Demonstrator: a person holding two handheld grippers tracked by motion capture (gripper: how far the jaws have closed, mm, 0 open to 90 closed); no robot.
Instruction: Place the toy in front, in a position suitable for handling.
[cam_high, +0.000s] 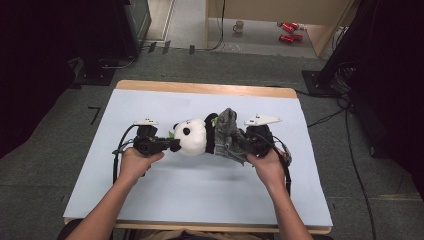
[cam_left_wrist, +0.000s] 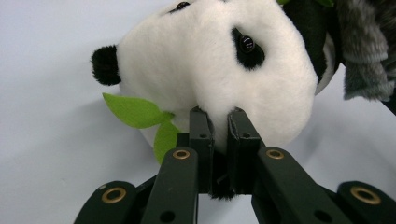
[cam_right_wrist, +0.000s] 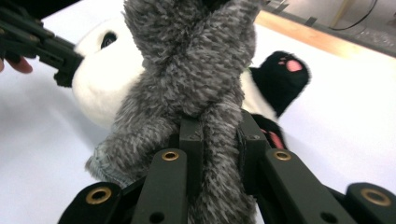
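**Panda in one grip, grey wrap in the other**

My left gripper (cam_left_wrist: 218, 122) is pinched shut on a fold of plush at the muzzle of the panda toy (cam_high: 192, 136), which lies near the middle of the table (cam_high: 165, 187). My right gripper (cam_right_wrist: 219, 128) is clamped on a strand of the grey fuzzy cloth (cam_right_wrist: 191, 70) that crosses over the panda's body, on the side away from its head. The green felt leaf (cam_left_wrist: 135, 111) sits just beside the panda's chin.

Both things look light and very soft, so they will squash and stretch rather than resist. I judge the cloth may slide off the pile if I hold only fluff; a deeper bite, close to where it crosses the panda, seems safer. Whether it is knotted there I cannot quite tell.
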